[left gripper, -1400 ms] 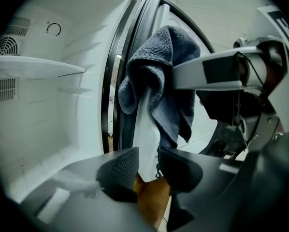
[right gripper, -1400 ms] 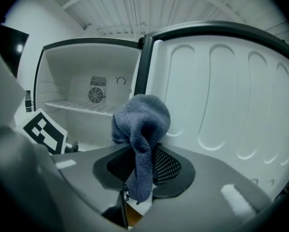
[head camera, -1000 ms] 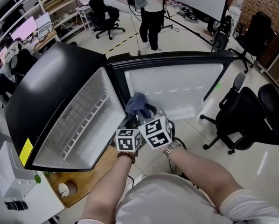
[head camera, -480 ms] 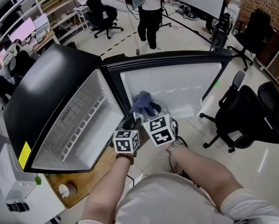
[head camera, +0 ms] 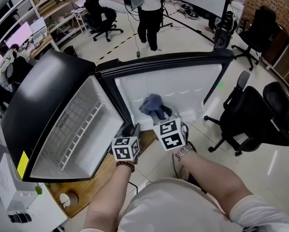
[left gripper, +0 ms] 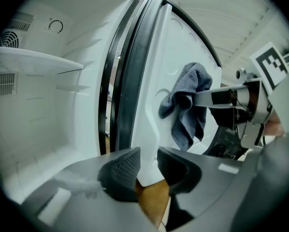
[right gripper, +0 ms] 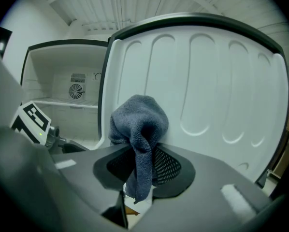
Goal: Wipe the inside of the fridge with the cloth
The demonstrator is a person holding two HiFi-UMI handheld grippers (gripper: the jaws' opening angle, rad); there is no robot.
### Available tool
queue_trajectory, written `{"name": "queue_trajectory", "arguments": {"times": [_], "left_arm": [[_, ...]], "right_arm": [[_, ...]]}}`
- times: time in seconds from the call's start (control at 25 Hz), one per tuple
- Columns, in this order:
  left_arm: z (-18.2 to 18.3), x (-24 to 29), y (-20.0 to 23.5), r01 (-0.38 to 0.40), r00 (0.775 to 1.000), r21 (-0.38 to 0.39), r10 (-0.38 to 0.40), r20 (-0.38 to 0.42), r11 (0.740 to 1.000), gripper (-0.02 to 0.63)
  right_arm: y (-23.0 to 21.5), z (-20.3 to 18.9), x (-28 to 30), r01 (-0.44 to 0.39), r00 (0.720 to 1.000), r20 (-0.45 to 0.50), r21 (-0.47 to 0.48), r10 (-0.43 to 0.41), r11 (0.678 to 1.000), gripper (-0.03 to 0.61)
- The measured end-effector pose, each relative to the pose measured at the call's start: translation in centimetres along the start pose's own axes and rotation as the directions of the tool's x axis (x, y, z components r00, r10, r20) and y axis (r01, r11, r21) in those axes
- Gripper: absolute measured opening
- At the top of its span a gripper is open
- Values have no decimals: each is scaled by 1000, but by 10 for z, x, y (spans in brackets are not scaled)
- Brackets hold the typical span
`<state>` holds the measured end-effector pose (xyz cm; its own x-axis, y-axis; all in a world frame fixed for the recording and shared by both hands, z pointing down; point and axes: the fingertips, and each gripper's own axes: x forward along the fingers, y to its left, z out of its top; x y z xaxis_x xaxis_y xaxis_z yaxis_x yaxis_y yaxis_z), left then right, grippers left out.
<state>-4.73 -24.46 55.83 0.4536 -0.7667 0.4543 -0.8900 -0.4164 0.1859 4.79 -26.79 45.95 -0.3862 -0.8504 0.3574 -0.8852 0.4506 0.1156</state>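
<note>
The fridge stands open, its black body and white shelved inside (head camera: 81,124) at left and the door's white inner face (head camera: 183,88) at right. My right gripper (head camera: 161,114) is shut on a grey-blue cloth (head camera: 151,105). The bunched cloth (right gripper: 137,124) presses on the door's inner face (right gripper: 207,91) low down, near the hinge side. In the left gripper view the cloth (left gripper: 188,100) hangs from the right gripper (left gripper: 222,98). My left gripper (head camera: 132,129) sits by the door's lower hinge corner. It (left gripper: 148,166) is open, both pads bare.
A glass shelf (left gripper: 33,64) crosses the fridge's inside. A wooden board (head camera: 93,178) lies under the fridge's front. Black office chairs (head camera: 253,120) stand to the right. A person (head camera: 147,13) stands beyond the fridge, and desks line the far left.
My right gripper has slid the cloth to the right along the door's inner face, away from the hinge. The left gripper has kept its place.
</note>
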Motion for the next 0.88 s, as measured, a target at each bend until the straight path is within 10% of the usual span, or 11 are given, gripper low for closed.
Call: {"name": "queue_trajectory", "arguments": {"times": [0.88], "left_arm": [[-3,-2,2,-48,999,-41,49,11,998,110]], "right_arm": [[-122,-40,-53,211,977,-50,75,-208,975,100]]}}
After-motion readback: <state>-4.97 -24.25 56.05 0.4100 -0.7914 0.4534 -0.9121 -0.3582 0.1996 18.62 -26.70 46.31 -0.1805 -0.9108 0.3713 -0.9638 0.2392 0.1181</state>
